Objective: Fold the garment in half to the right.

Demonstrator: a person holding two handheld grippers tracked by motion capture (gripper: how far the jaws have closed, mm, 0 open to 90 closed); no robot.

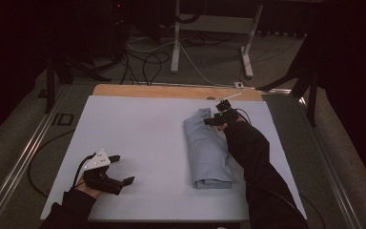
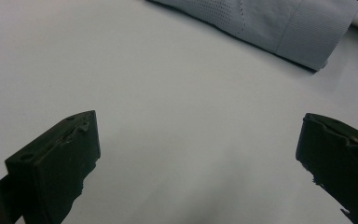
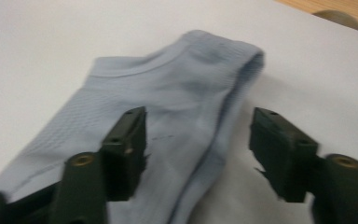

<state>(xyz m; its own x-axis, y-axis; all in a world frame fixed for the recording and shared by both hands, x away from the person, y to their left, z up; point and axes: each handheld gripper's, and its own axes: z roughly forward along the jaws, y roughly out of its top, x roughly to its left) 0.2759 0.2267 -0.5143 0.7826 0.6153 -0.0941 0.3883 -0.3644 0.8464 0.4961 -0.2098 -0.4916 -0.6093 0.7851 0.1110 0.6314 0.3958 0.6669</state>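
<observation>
A folded pale-blue garment lies lengthwise on the right half of the white worktop, its far end toward the wooden back edge. The right hand-held gripper hangs over that far end with its jaws spread and nothing between them. In the right gripper view one jaw sits above the cloth and the other over bare worktop, so the garment's folded right edge runs up through the gap. The left hand-held gripper rests well apart, near the worktop's front left corner, jaws likewise spread and empty; in the left gripper view the garment crosses the top of the picture, far beyond the jaws.

The risk from here appears to lie in the pinch. If the right jaws close as they stand, they may catch only the top layer at the edge, and a lift would then peel the fold open instead of carrying the whole bundle. With the left hand-held gripper so far off, nothing pins the near end, so a pull could drag the garment across the smooth surface and skew it.
</observation>
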